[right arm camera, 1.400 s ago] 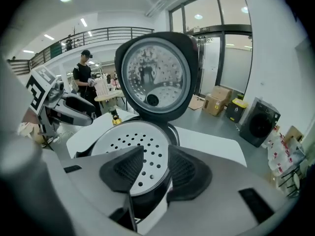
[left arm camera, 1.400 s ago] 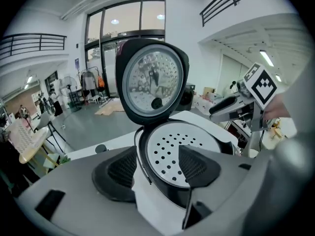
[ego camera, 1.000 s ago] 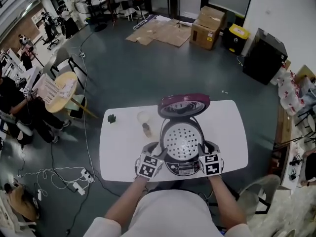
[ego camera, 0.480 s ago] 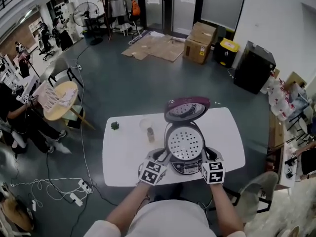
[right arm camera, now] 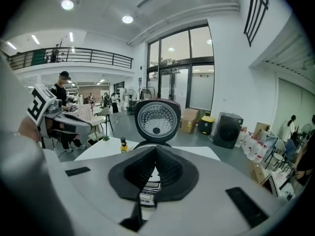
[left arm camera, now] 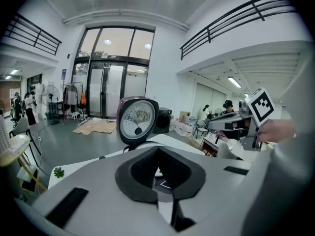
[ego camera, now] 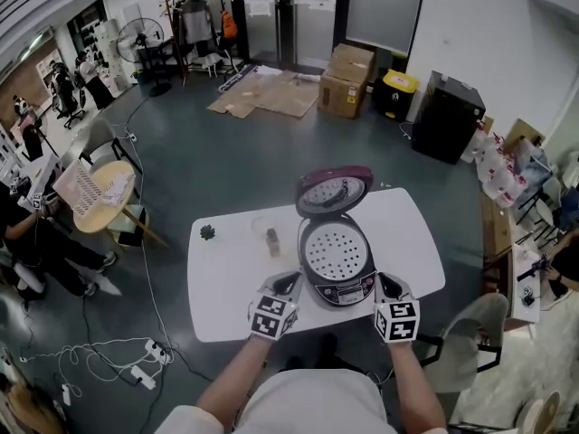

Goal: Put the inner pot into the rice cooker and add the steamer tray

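The rice cooker stands on the white table with its maroon lid up. The perforated steamer tray lies in its mouth; the inner pot is hidden beneath it. My left gripper hovers at the cooker's front left and my right gripper at its front right, neither touching it. Both sets of jaws have just been closing, and they now stand shut with nothing between them. The left gripper view has the shut left gripper under the lid. In the right gripper view the shut right gripper sits below the lid.
A small bottle and a clear cup stand left of the cooker, with a little green plant further left. A chair is at the table's right front corner. Cables lie on the floor at the left.
Both grippers have drawn back from the cooker's sides toward me and risen, and their jaws have closed on nothing. The cooker and tray have stayed put.
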`<action>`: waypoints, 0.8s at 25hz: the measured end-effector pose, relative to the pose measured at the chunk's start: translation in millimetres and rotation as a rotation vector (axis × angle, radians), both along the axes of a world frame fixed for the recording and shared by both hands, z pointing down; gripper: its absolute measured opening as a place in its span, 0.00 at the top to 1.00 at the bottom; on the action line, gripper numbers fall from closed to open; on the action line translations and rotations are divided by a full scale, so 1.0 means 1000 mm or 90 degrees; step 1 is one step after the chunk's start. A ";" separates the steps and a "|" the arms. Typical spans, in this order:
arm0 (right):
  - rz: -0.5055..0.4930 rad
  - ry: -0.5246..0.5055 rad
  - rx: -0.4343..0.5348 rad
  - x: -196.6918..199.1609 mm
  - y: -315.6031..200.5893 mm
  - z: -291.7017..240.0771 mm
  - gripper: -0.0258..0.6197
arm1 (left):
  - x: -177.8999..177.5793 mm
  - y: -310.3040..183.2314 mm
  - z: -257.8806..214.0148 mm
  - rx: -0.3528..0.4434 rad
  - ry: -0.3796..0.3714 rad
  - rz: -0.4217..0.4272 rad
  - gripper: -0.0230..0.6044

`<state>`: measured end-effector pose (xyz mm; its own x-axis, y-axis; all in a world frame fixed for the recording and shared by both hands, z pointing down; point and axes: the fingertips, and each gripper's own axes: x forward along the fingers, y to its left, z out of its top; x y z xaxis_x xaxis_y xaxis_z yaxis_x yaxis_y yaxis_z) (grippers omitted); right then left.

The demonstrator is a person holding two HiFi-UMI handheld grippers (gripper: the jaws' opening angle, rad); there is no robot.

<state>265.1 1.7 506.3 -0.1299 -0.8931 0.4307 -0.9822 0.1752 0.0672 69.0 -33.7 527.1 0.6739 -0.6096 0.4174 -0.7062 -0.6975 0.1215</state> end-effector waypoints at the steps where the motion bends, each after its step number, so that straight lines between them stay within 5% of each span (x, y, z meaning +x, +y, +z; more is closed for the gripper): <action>1: -0.001 -0.005 0.002 0.002 0.003 -0.002 0.94 | -0.001 0.002 -0.002 0.002 0.005 -0.002 0.94; 20: -0.077 -0.056 0.033 0.034 0.032 -0.046 0.94 | 0.010 0.037 -0.046 0.030 0.051 -0.013 0.94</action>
